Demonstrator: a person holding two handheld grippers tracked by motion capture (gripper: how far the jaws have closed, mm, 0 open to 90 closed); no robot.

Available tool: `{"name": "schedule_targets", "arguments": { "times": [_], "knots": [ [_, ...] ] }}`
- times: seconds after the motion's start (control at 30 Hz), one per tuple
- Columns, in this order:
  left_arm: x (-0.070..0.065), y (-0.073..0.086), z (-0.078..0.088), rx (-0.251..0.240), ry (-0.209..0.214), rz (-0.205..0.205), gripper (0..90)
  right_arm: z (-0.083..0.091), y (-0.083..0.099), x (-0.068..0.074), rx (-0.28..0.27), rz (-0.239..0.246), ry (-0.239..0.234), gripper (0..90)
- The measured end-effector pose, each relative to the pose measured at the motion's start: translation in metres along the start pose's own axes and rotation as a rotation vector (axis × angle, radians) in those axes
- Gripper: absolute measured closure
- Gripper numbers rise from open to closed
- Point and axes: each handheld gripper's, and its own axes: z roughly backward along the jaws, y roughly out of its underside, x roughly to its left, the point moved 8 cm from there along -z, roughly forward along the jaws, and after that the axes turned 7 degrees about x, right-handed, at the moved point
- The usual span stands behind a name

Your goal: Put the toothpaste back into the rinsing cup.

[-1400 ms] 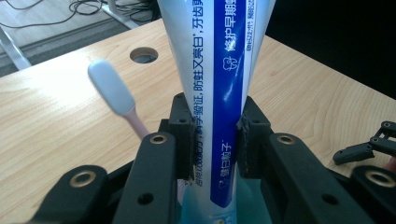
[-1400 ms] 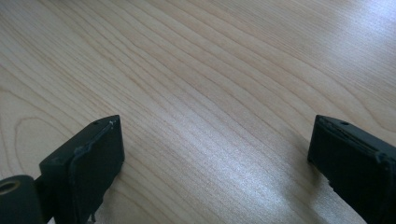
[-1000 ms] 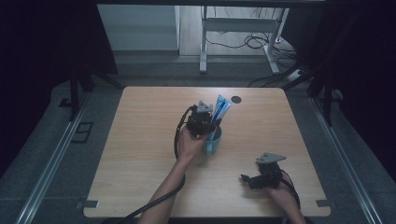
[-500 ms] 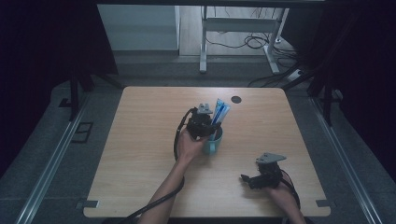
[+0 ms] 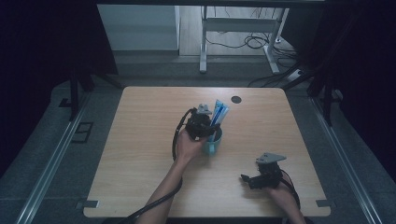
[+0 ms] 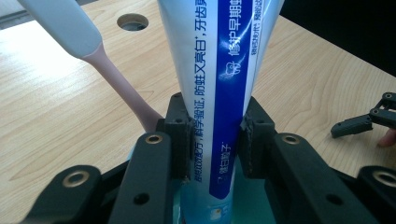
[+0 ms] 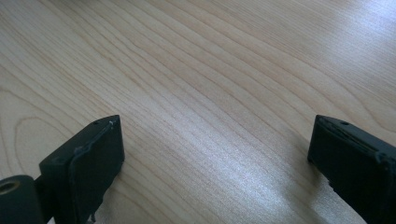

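Left side first: left gripper (image 5: 211,127) up over the teal cup (image 5: 212,144), close to the middle of the wooden table (image 5: 140,140), a touch toward the far edge. From the left gripper view, both black pads pressed flat against the toothpaste tube (image 6: 224,93), one on each side, clamping it low down near the cup's rim. Tube upright, white with a broad blue stripe and printed lettering, its lower end down inside the cup (image 6: 243,205). Just left of the tube, a toothbrush (image 6: 112,79) leaning out of the same cup, pale pink neck, white handle end slanting up to the far left. Beyond it, the round cable hole (image 6: 132,21) in the tabletop, at the far edge.

Over to the right now: right gripper (image 5: 246,179) low at the near right of the table, well apart from the cup, hand behind it, grey three-cornered plate on top. From the right gripper view, jaws spread wide, released, bare wood grain between them. Same gripper (image 6: 359,122) visible at the right edge of the left gripper view, resting by the tabletop.
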Motion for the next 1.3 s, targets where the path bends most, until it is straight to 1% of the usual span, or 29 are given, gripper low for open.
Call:
{"name": "schedule_targets", "arguments": {
  "times": [0.17, 0.23, 0.37, 0.5, 0.57, 0.67, 0.73, 0.8, 0.9, 1.0, 1.1, 1.27, 1.3],
  "knots": [
    [0.0, -0.001, 0.001, 0.014, -0.006, -0.008, 66.8, 0.0, 0.0, 0.0, 0.0, 0.0, 0.0, 3.5],
    [-0.001, -0.001, 0.001, 0.016, -0.012, -0.009, 62.3, 0.0, 0.0, 0.0, -0.001, 0.0, 0.001, 3.5],
    [-0.002, -0.002, 0.004, 0.011, -0.019, -0.012, 56.0, 0.0, 0.0, 0.0, 0.0, 0.0, 0.0, 3.5],
    [-0.003, -0.003, 0.006, 0.008, -0.027, -0.021, 47.2, 0.0, 0.0, 0.0, 0.0, 0.0, 0.0, 3.5],
    [-0.004, -0.003, 0.007, 0.014, -0.016, -0.024, 40.3, 0.0, 0.0, 0.0, -0.001, 0.001, 0.0, 3.5],
    [-0.004, -0.001, 0.007, 0.02, -0.009, -0.015, 29.2, 0.0, 0.0, 0.0, -0.001, 0.0, -0.001, 3.5],
    [-0.004, -0.001, 0.008, 0.02, 0.0, -0.008, 25.0, 0.0, 0.0, 0.0, -0.001, 0.0, -0.001, 3.5],
    [-0.004, 0.0, 0.009, 0.019, -0.007, -0.009, 20.2, 0.0, 0.0, 0.0, 0.0, 0.0, 0.0, 3.5],
    [-0.004, 0.0, 0.011, 0.019, -0.014, -0.009, 15.4, 0.0, 0.0, 0.0, 0.0, 0.001, -0.001, 3.5],
    [-0.004, 0.001, 0.015, 0.021, -0.02, -0.017, 13.9, 0.0, 0.0, 0.0, 0.0, -0.001, -0.001, 3.5],
    [-0.004, 0.003, 0.018, 0.021, -0.02, -0.015, 11.7, 0.0, 0.0, 0.0, 0.0, 0.0, 0.0, 3.5],
    [-0.004, 0.008, 0.021, 0.036, -0.029, -0.035, 3.7, 0.0, 0.0, 0.0, 0.0, 0.0, -0.001, 3.5],
    [-0.004, 0.01, 0.022, 0.041, -0.033, -0.045, 2.6, 0.0, 0.0, 0.0, 0.001, 0.0, -0.001, 3.5]
  ]
}}
